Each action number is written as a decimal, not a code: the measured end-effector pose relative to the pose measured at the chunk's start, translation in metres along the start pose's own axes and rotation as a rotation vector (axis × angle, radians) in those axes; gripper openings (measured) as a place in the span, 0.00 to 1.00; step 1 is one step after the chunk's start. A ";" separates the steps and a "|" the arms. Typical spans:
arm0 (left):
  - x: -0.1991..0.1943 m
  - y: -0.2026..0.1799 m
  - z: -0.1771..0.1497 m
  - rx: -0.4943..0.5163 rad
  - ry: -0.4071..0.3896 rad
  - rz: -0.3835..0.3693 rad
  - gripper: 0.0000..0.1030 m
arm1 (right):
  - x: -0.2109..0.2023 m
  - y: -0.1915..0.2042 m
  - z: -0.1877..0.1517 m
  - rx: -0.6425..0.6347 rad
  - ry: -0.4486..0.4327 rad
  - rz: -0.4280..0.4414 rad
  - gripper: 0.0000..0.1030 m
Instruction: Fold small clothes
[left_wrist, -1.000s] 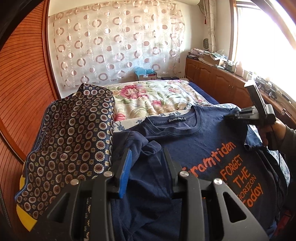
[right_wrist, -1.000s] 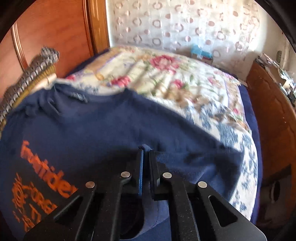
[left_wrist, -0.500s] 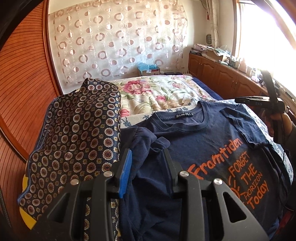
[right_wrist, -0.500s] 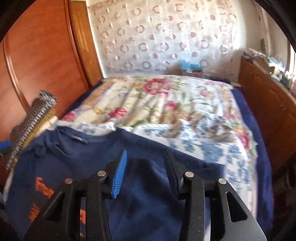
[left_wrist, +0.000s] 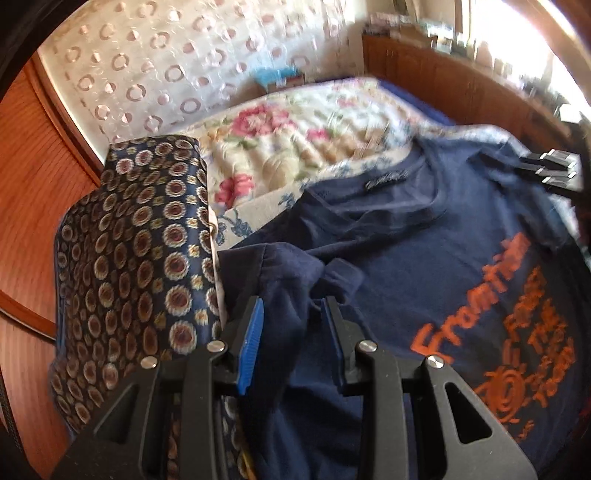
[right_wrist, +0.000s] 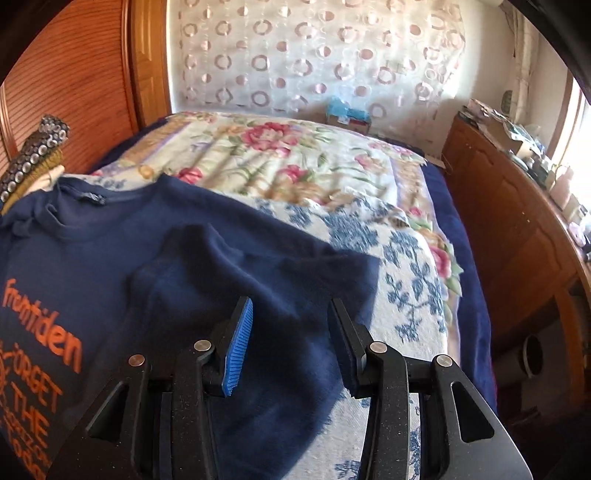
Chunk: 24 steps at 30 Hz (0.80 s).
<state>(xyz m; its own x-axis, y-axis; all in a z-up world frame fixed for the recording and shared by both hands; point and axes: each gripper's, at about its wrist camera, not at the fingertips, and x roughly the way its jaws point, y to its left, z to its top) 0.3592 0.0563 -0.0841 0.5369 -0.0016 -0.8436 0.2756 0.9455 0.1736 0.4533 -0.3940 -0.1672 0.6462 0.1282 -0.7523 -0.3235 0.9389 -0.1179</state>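
A navy T-shirt (left_wrist: 424, 258) with orange lettering lies face up on the bed, also in the right wrist view (right_wrist: 92, 258). Its left sleeve (left_wrist: 291, 269) is bunched and turned in over the chest. My left gripper (left_wrist: 293, 310) hovers over that sleeve with its jaws apart; navy cloth lies in the gap, and no pad visibly presses on it. The right sleeve (right_wrist: 258, 266) lies flat, folded inward. My right gripper (right_wrist: 291, 306) stands open just above it, holding nothing. It shows blurred at the right edge of the left wrist view (left_wrist: 535, 166).
A stack of folded cloth topped by a navy medallion print (left_wrist: 140, 240) sits left of the shirt, seen edge-on from the right wrist (right_wrist: 33, 147). The floral bedspread (right_wrist: 277, 155) stretches beyond. A wooden cabinet (right_wrist: 517, 221) runs along the right; a wooden panelled wall (right_wrist: 74, 74) stands left.
My right gripper went from shut on the right sleeve to open, let it drop onto the shirt and drew back. The left gripper tipped downward and shifted, jaws unchanged.
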 end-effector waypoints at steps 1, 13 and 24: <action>0.005 -0.003 0.003 0.021 0.014 0.021 0.30 | 0.002 -0.002 -0.003 0.000 0.006 0.000 0.41; 0.052 -0.012 0.022 0.105 0.135 0.102 0.30 | 0.002 -0.010 -0.008 0.045 -0.002 0.045 0.41; -0.026 0.024 0.024 -0.037 -0.137 0.077 0.03 | -0.001 -0.011 -0.007 0.059 -0.011 0.041 0.41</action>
<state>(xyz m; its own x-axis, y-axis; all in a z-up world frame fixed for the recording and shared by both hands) 0.3706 0.0715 -0.0458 0.6596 0.0292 -0.7511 0.2011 0.9560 0.2137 0.4513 -0.4068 -0.1694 0.6411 0.1702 -0.7483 -0.3090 0.9498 -0.0487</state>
